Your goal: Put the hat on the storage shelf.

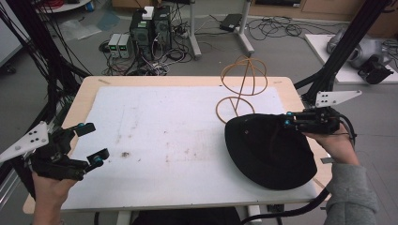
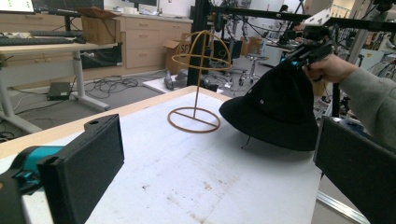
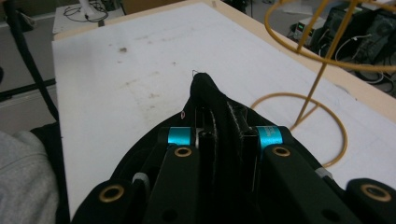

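Note:
A black bucket hat [image 1: 272,150] hangs at the right of the white mat, its crown pinched and lifted while its far brim still rests on the mat. My right gripper [image 1: 287,122] is shut on the hat's bunched fabric [image 3: 219,116], with the cloth squeezed between the jaws. From the left gripper view the hat [image 2: 275,112] hangs from that gripper [image 2: 299,58]. A yellow wire hat stand [image 1: 241,86] stands just behind the hat, bare. At the mat's left edge my left gripper [image 1: 91,143] is open, its pads [image 2: 84,163] wide apart with nothing between them.
The white mat [image 1: 164,140] covers most of a wooden table [image 1: 89,89]. Black frame posts rise at both sides of the table. Cables, computer boxes and desk legs crowd the floor beyond the far edge.

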The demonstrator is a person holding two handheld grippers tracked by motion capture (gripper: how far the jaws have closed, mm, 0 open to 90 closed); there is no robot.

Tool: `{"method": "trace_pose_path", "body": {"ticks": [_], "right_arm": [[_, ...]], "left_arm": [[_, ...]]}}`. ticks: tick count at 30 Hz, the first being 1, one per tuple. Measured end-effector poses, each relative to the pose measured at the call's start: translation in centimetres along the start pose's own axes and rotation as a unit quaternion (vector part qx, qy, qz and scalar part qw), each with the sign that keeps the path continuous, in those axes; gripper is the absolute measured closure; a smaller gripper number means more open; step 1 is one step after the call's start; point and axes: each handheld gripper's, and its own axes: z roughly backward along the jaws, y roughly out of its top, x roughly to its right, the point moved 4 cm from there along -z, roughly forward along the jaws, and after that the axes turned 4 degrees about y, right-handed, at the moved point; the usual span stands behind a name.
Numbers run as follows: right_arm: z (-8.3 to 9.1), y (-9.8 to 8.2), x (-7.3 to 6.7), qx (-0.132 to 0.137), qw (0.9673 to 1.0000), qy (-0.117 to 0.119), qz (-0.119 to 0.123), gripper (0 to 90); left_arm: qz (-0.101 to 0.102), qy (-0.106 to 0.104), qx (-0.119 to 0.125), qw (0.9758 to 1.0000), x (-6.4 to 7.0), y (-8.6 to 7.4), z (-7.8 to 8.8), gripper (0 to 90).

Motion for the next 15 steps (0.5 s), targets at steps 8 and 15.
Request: {"method": "trace_pose_path", "body": {"ticks": [8, 15], "right_arm": [[1.7, 2.8, -1.5, -0.003, 0.9997, 0.008, 0.023, 83.8], [3.0, 5.2, -2.3, 0.005, 0.9994, 0.010, 0.034, 83.8]], "left_arm": [[0.003, 0.000, 0.002, 1.0000, -0.1, 0.0, 0.1, 2.1], [0.004, -0.002, 0.000, 1.0000, -0.1, -0.1, -0.1, 2.1]]}}
